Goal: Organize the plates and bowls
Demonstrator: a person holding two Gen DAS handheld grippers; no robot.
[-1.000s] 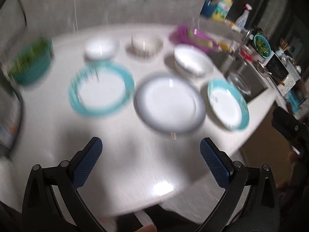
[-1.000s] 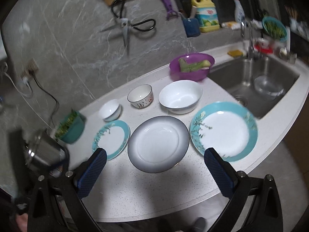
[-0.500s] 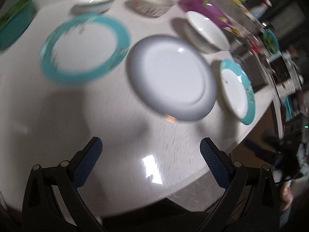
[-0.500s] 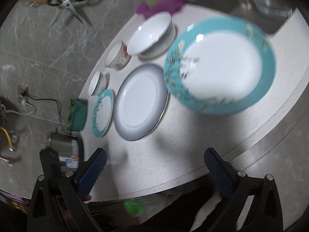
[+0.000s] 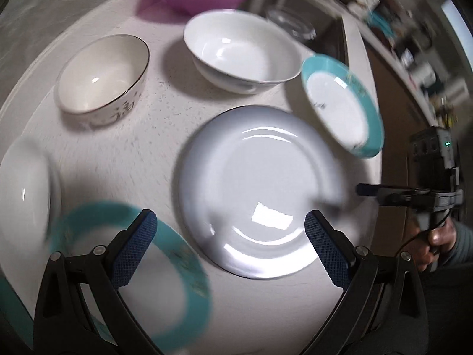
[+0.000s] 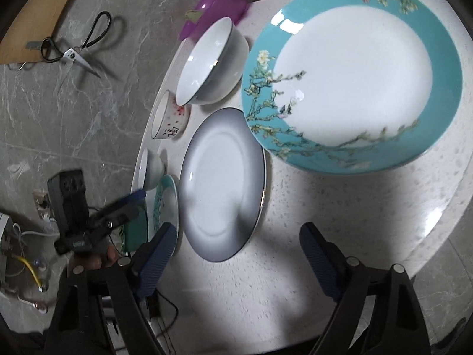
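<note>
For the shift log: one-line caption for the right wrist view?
Right tool, empty and closing, above counter before grey plate and big teal plate.

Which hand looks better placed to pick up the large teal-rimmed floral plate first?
Probably the right. The large teal-rimmed floral plate lies just ahead of the right gripper, whose jaws are closing on nothing; the left gripper hovers over the grey-rimmed white plate.

A speckled white countertop (image 6: 340,207) with a rounded edge meets a grey marble-veined wall (image 6: 59,112), where scissors (image 6: 71,50) hang below a wooden board (image 6: 38,9). A sink (image 5: 328,41) lies at the far end. Overhead light glares off the counter; grey floor tiles (image 6: 443,281) show at near right.
</note>
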